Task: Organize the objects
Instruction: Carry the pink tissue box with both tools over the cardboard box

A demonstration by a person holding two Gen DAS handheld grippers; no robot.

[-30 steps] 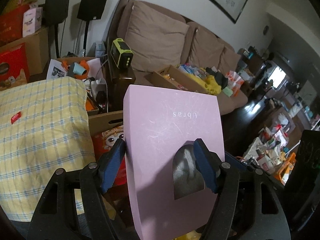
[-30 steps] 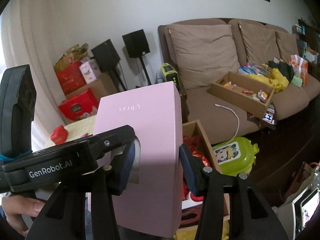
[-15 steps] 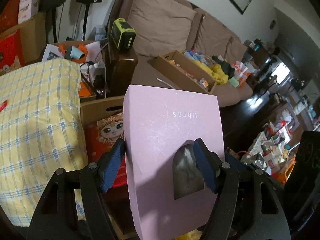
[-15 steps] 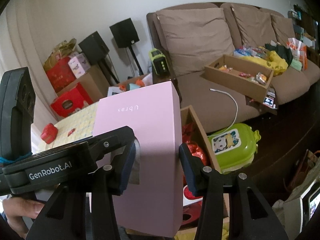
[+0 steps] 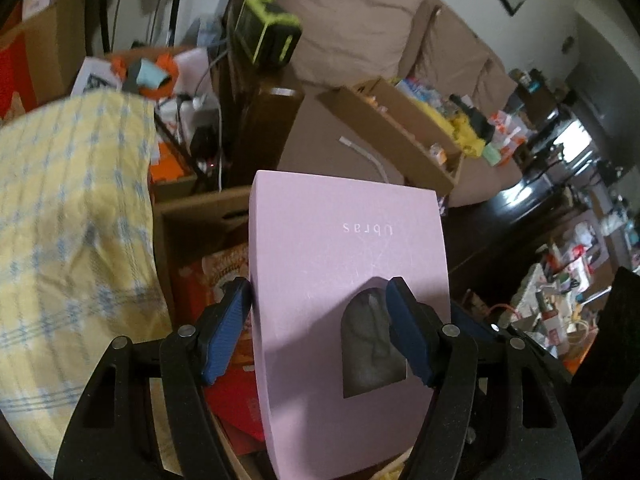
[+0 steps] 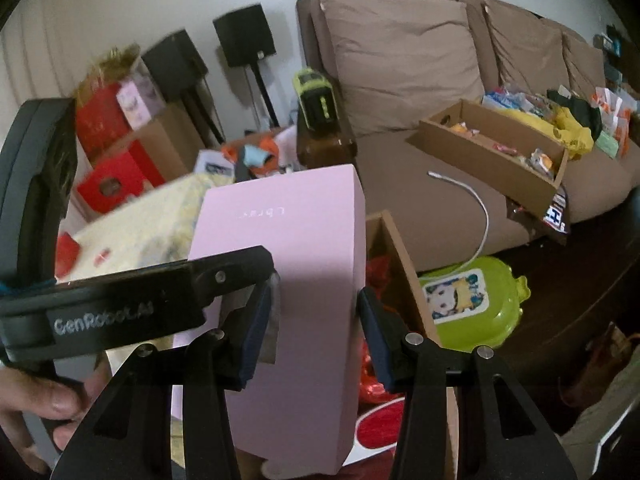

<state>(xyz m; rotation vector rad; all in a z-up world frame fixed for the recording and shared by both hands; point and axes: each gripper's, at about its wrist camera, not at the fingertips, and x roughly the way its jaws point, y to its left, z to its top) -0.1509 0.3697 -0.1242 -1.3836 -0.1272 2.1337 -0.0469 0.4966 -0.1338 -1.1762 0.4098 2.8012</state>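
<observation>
Cluttered sofa room: pink box (image 5: 344, 280) clamped between both claws.

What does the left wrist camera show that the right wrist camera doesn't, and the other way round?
Only the left wrist view shows the window cut in the pink box's face and the cluttered dark floor at far right. Only the right wrist view shows the green toy case on the floor, the two black speakers, and a hand on the left gripper's handle. Both show the pink box clamped by both grippers, the brown sofa, the tray of snacks and the yellow checked cloth.
</observation>
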